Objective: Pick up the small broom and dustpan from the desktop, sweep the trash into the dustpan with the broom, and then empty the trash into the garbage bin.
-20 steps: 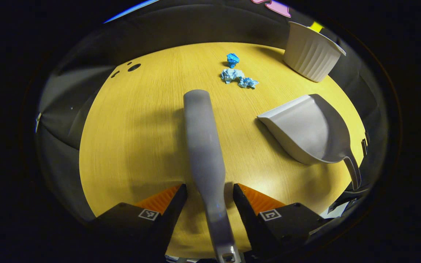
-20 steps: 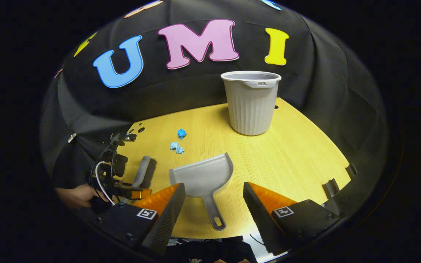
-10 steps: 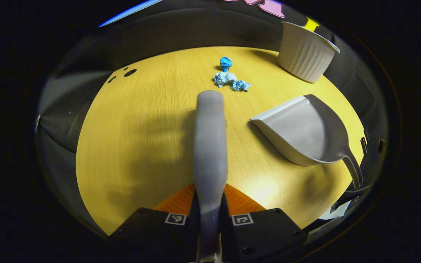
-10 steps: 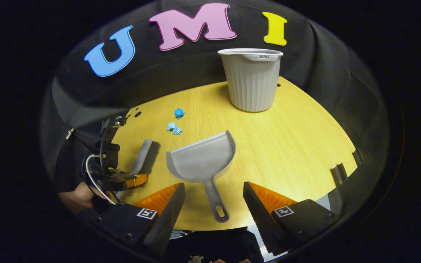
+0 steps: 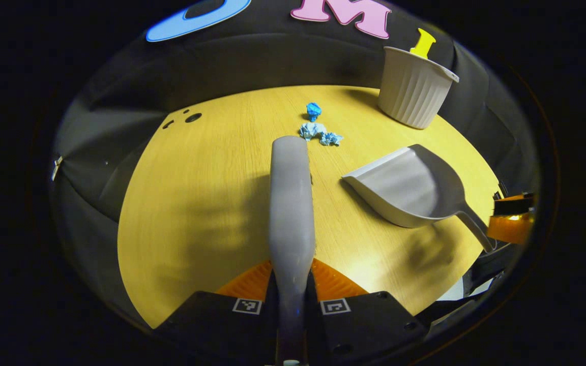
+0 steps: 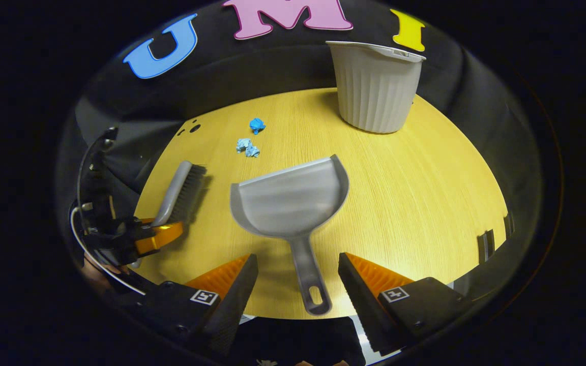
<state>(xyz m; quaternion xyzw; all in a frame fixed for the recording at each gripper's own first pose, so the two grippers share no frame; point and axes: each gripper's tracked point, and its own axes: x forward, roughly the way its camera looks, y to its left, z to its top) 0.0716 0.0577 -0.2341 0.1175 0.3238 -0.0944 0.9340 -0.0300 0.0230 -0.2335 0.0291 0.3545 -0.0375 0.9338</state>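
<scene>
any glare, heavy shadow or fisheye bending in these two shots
Left gripper view: a bright glare patch on the yellow wooden desktop near the gripper, a broad soft shadow left of the grey broom handle, and the desk edge bows into a curve. Right gripper view: lighting is more even, the grey plastic dustpan looks sharp, and the ribbed grey bin leans with the lens.

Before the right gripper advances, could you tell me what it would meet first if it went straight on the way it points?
Most likely the dustpan: its handle lies between the open right gripper fingers, pan just ahead. Depth is uncertain.
</scene>
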